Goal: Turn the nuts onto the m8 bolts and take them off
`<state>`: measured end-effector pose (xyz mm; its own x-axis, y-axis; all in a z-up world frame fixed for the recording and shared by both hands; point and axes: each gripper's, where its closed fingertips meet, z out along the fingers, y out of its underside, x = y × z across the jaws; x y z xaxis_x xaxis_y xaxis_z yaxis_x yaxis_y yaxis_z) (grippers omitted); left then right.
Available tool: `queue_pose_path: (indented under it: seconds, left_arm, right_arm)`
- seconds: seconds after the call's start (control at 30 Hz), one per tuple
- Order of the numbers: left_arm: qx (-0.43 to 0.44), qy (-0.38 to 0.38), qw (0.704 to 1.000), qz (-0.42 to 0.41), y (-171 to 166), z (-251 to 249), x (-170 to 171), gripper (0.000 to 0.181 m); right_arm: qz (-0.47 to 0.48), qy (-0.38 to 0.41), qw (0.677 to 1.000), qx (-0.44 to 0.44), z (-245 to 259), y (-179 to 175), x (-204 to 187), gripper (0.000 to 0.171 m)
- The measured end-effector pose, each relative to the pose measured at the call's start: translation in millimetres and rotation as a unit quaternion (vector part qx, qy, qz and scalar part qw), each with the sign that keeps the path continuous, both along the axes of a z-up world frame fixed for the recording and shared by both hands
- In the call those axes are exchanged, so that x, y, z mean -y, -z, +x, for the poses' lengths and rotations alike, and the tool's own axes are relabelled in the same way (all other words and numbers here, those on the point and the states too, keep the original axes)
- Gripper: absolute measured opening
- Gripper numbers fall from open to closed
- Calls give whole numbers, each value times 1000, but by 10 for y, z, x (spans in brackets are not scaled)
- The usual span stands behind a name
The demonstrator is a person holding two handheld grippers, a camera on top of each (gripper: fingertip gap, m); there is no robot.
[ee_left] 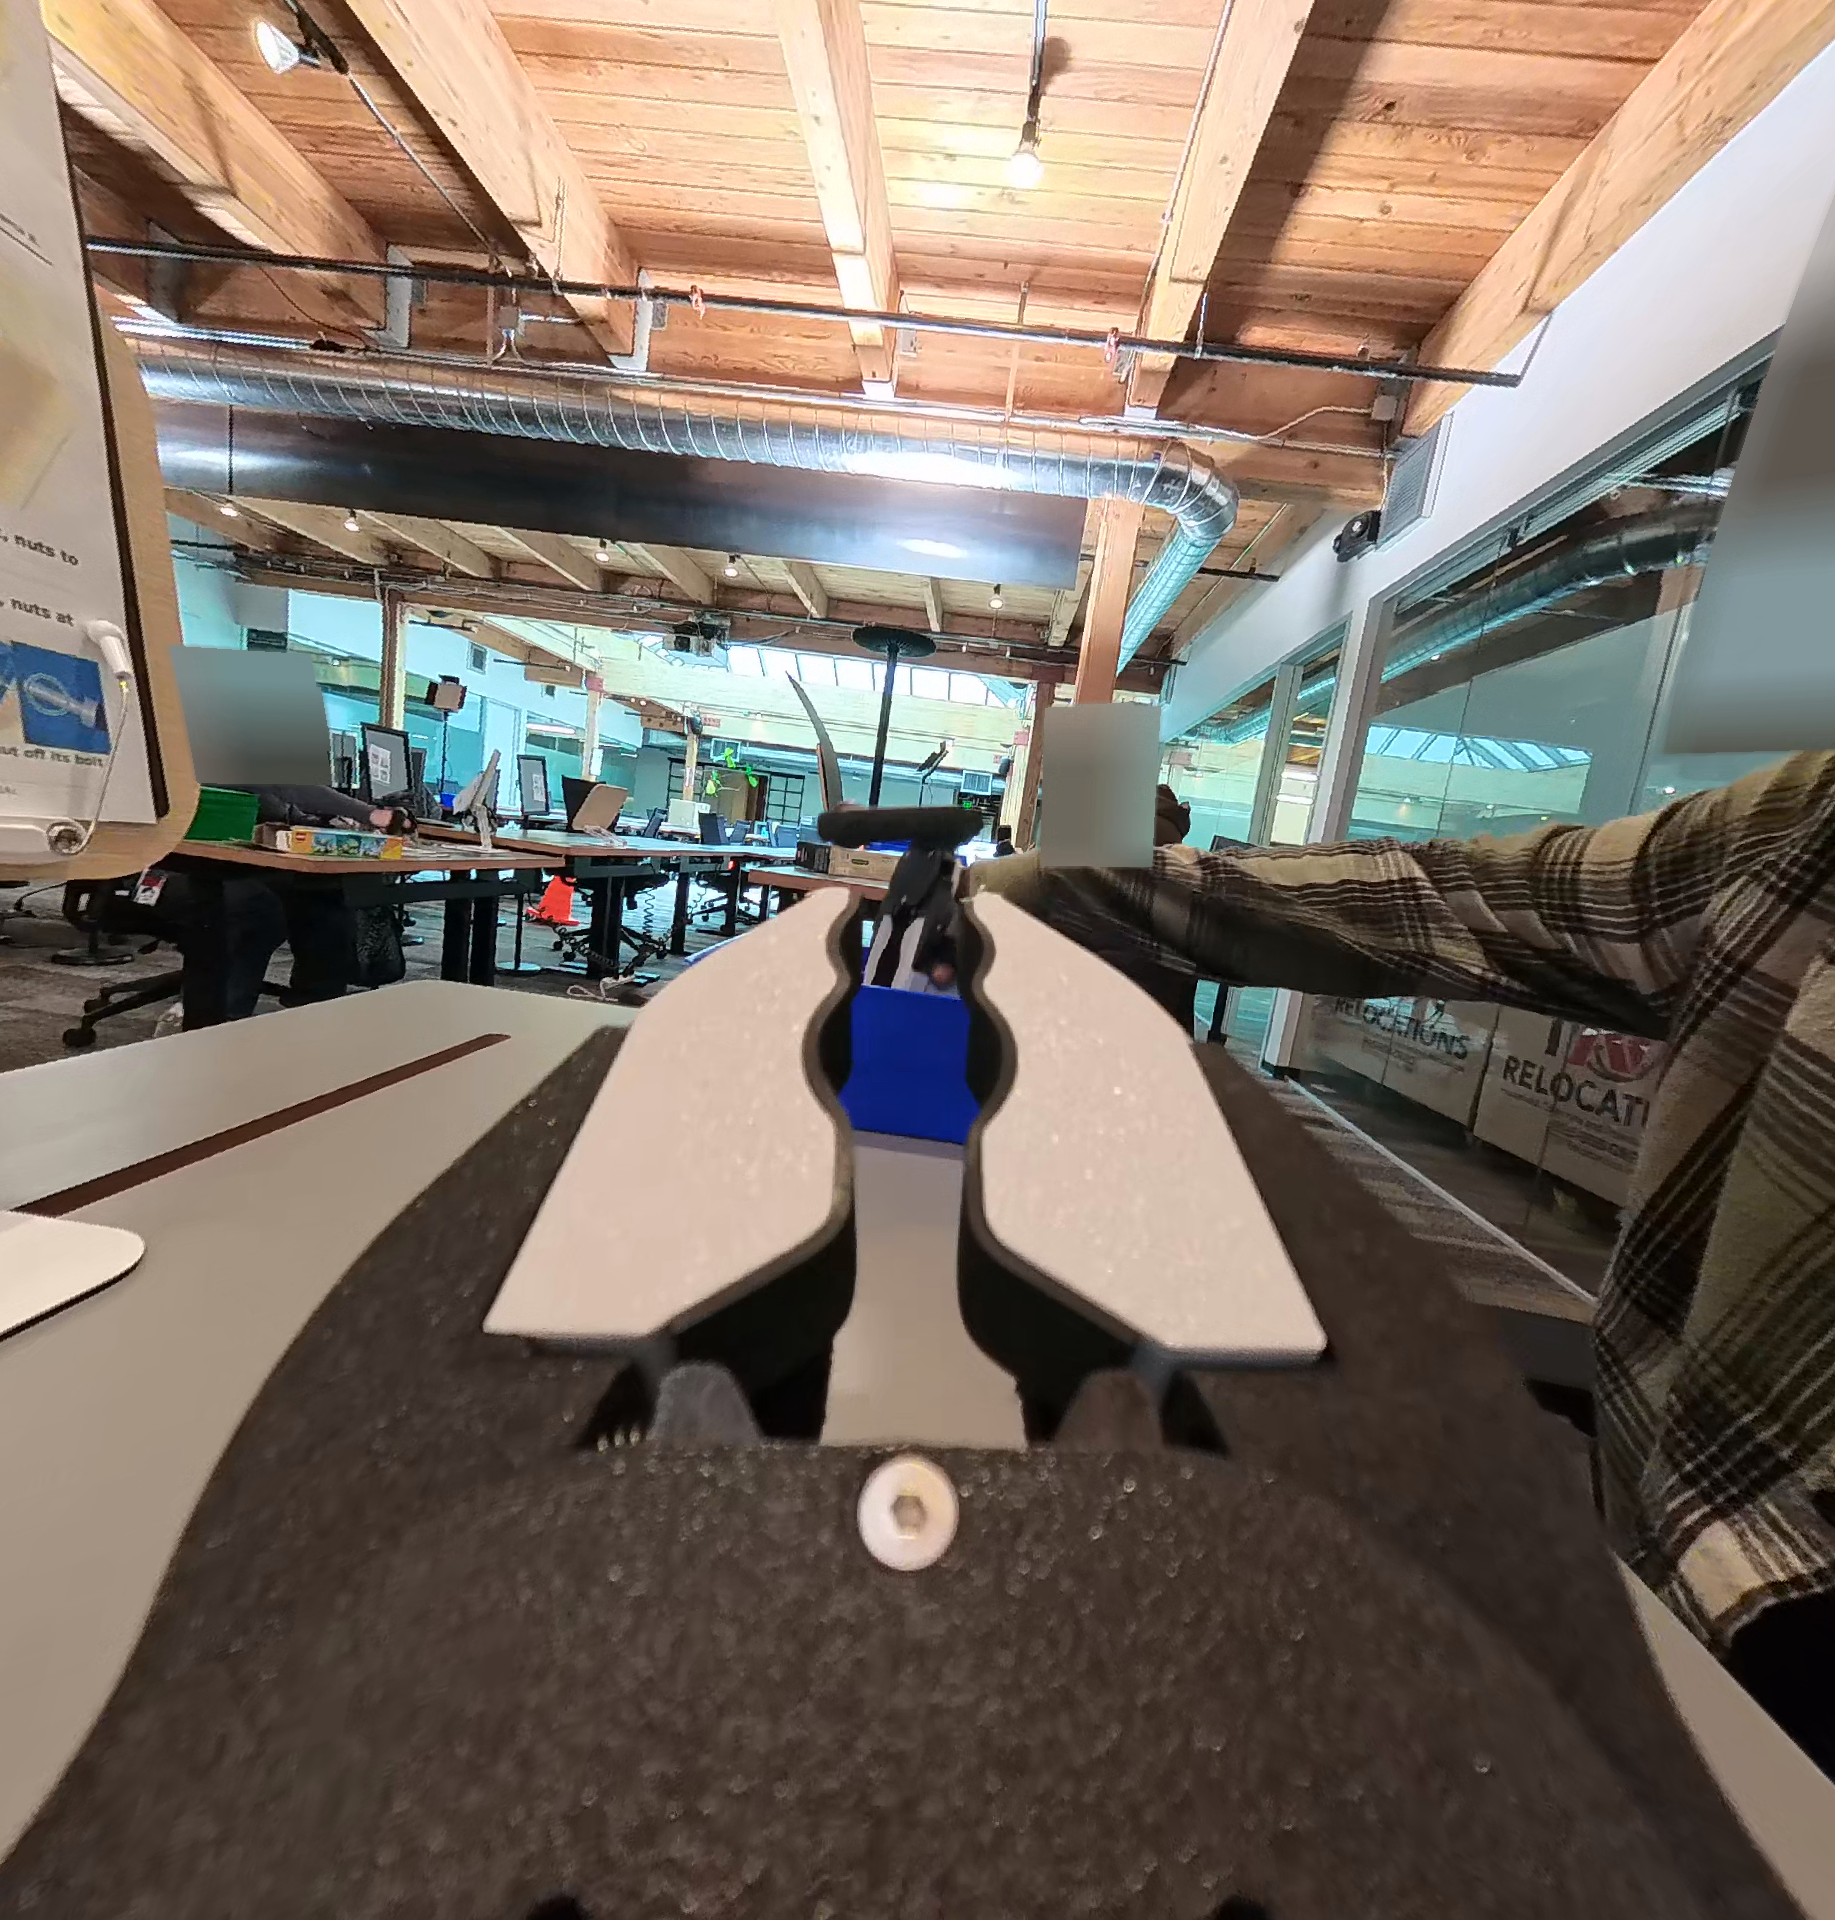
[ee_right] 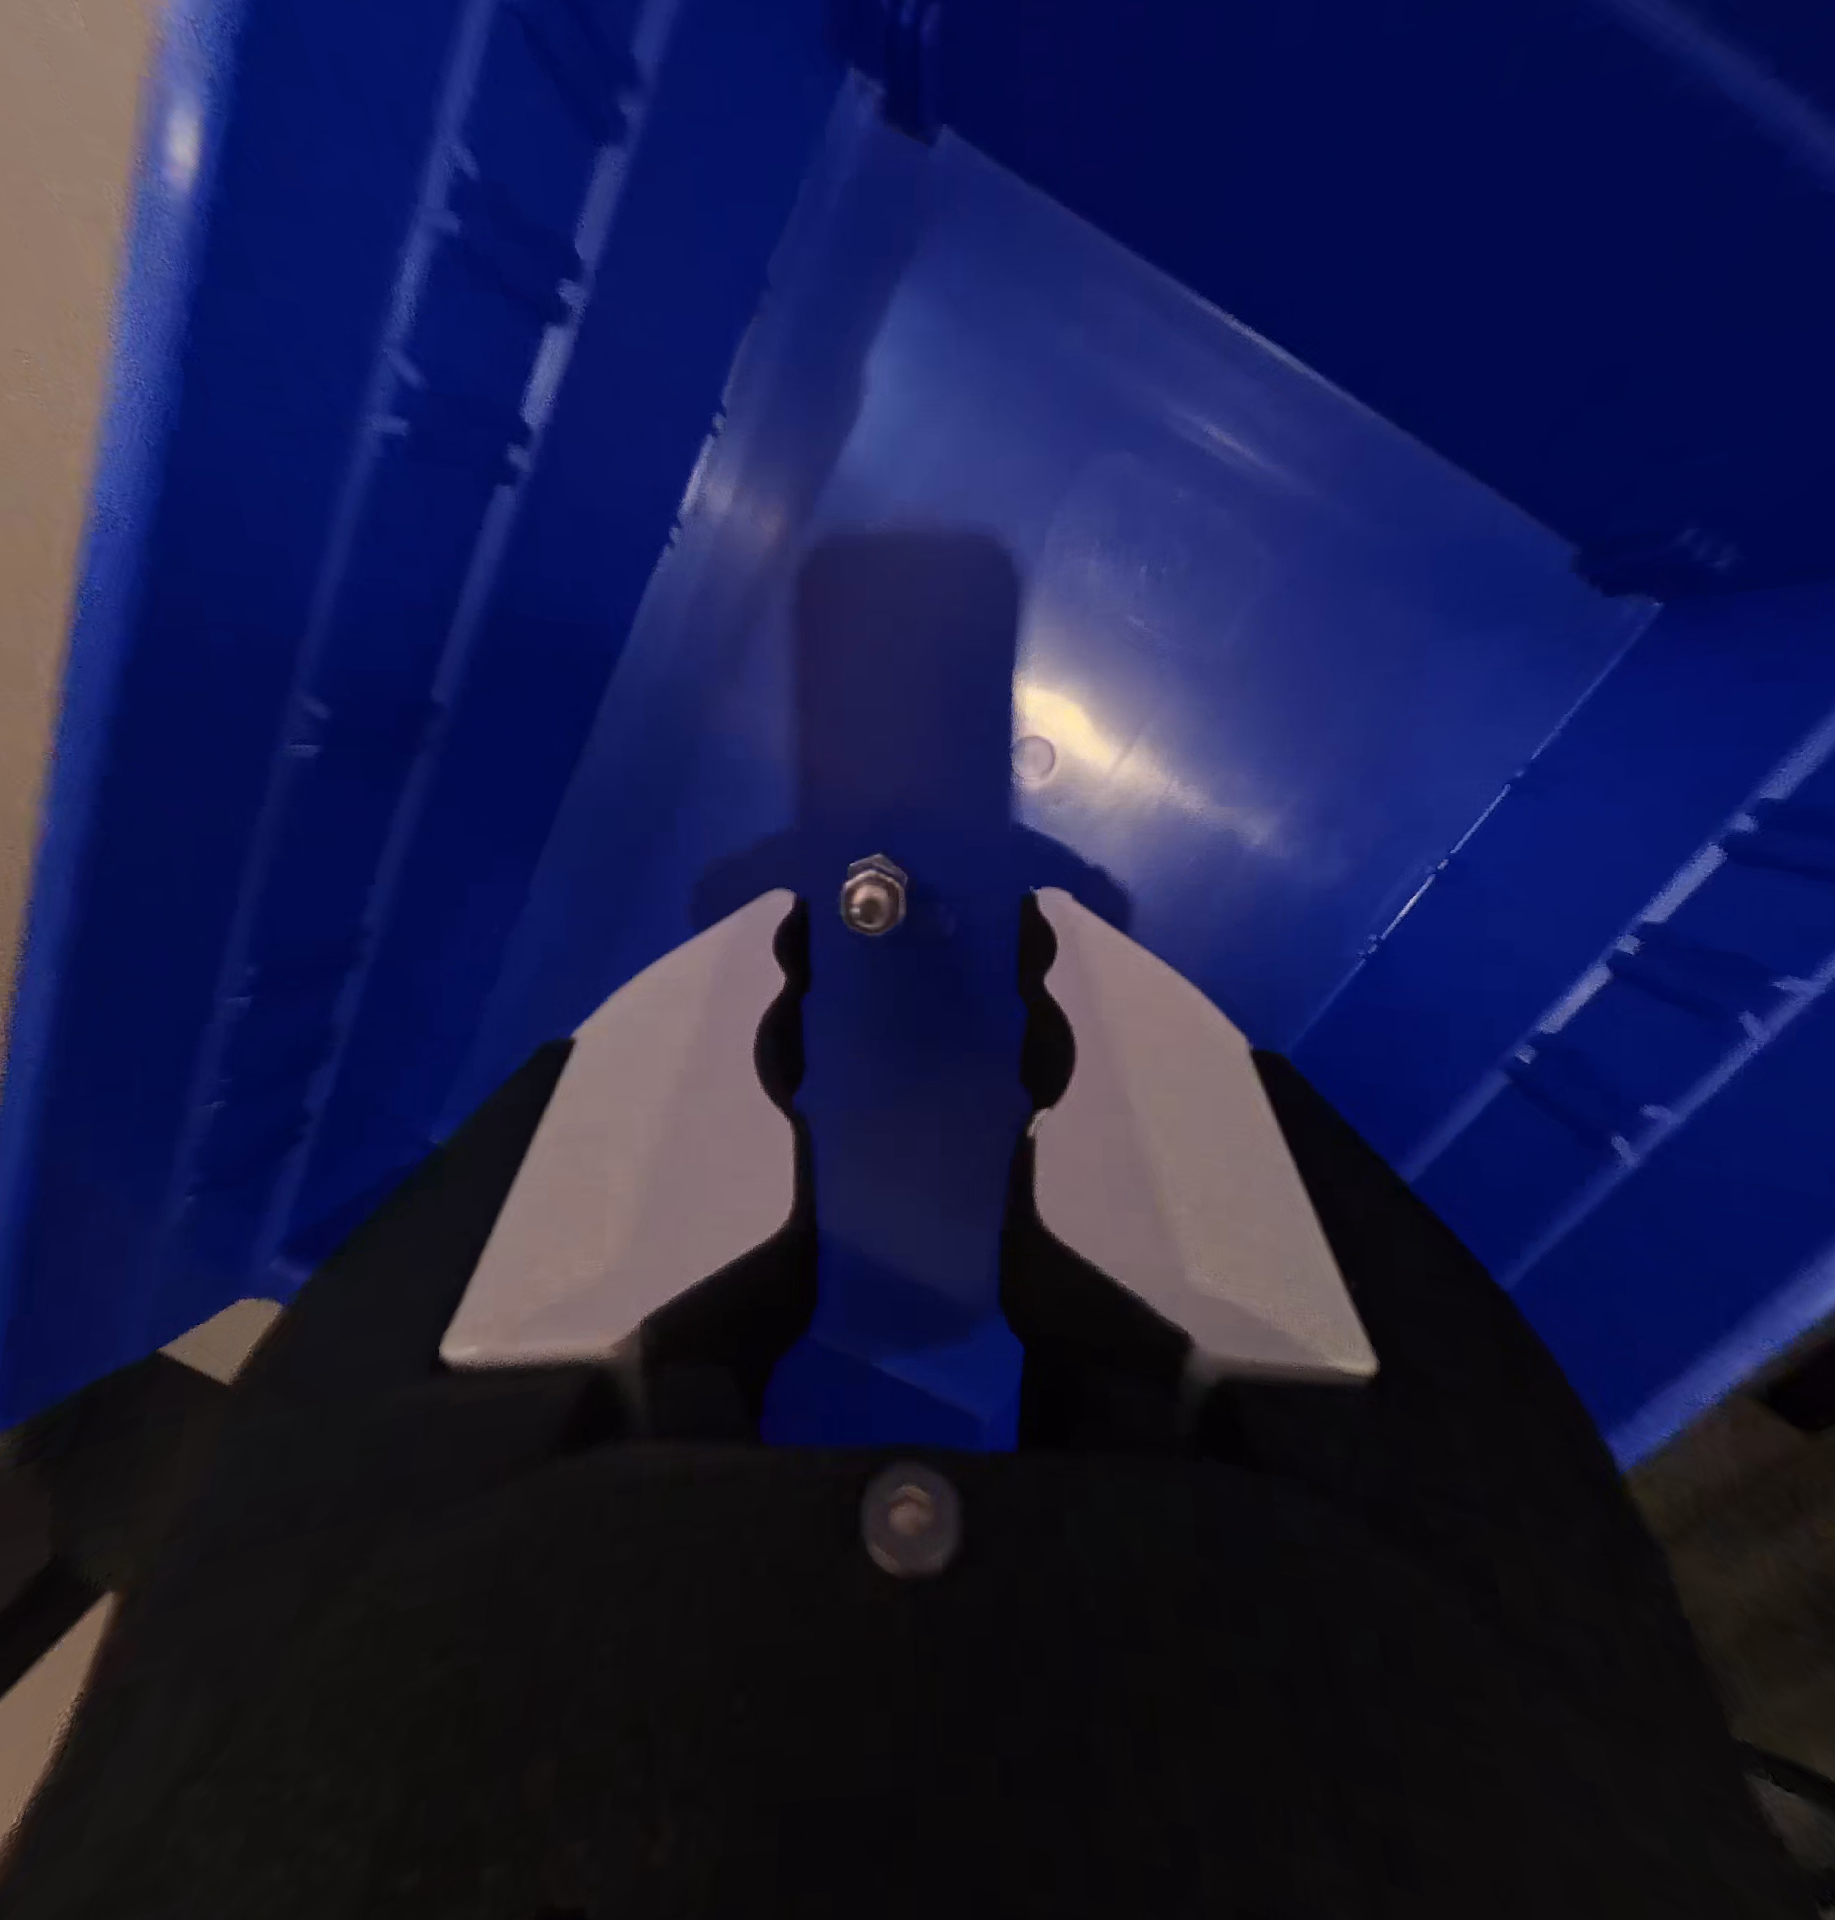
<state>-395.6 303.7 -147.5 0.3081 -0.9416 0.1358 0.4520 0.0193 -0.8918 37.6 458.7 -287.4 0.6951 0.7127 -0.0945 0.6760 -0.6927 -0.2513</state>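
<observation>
The right tool (ee_right: pixel 918 914) is lowered part-open into the deep blue plastic bin (ee_right: pixel 1256 623), aimed at a small steel bolt-and-nut (ee_right: pixel 869 904); the left tool (ee_left: pixel 905 935), narrowly parted and empty, is kept waiting above the pale surface (ee_left: pixel 217 1195).

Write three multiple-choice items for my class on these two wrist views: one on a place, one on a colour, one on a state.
1. Where is the right gripper?
A. Reaching down into the bin
B. Resting on a chair
C. Hanging above a keyboard

2. What colour is the bin?
A. Green
B. Blue
C. Red

3. What state is the left gripper in?
A. Shut on a wrench
B. Shut on a cable
C. Open and empty

Key: 1 A, the right wrist view shows bin walls all round its fingers, with a small bolt with a nut on the floor near its fingertips. 2 B, walls and floor are blue in both views. 3 C, the left wrist view shows a gap between its fingers with only the grey table and the bin behind.
</observation>
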Motion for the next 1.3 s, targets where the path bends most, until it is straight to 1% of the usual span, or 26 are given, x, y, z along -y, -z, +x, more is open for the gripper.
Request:
queue_pose_path:
  seconds: [0.07,0.1,0.23,0.33,0.47,0.63,0.67,0.7,0.8,0.93,1.1,1.2,1.3]
  left_arm:
    - [3,0,1000,0,-6,-6,3,16]
    - [2,0,1000,1,-9,-5,6,16]
    - [4,0,1000,1,-21,-6,8,16]
    - [-1,-2,1000,0,-13,6,6,17]
    - [-5,-6,1000,1,-12,14,3,18]
    - [-12,-12,1000,3,-22,24,9,21]
    - [-15,-16,1000,4,-26,26,6,22]
    - [-20,-24,999,5,-27,24,-5,24]
    - [-26,-50,998,2,-86,-24,-46,32]
    - [-27,-83,996,-15,-213,-129,-58,42]
    - [-57,-118,990,-44,-371,-296,80,56]
    - [-81,-146,985,-48,-570,-520,242,55]
    - [-117,-187,974,-54,-788,-850,421,55]
  right_arm:
    - [25,9,999,-33,-47,-183,0,41]
    - [43,15,998,-53,-84,-300,-2,47]
    - [110,23,985,-128,-265,-800,103,57]
    - [144,16,979,-142,-358,-1047,262,66]
    - [176,-1,977,-120,-453,-1186,474,87]
    - [223,-25,964,-141,-716,-1373,761,100]
    - [233,-30,961,-145,-779,-1394,818,106]
    - [242,-33,959,-145,-835,-1401,866,115]
    - [256,-45,955,-142,-1014,-1373,1030,131]
    - [263,-61,948,-168,-1285,-1363,1210,131]
    - [277,-81,939,-186,-1590,-1335,1347,129]
    - [277,-96,934,-205,-1776,-1322,1425,125]
    - [273,-106,932,-213,-1915,-1256,1451,124]
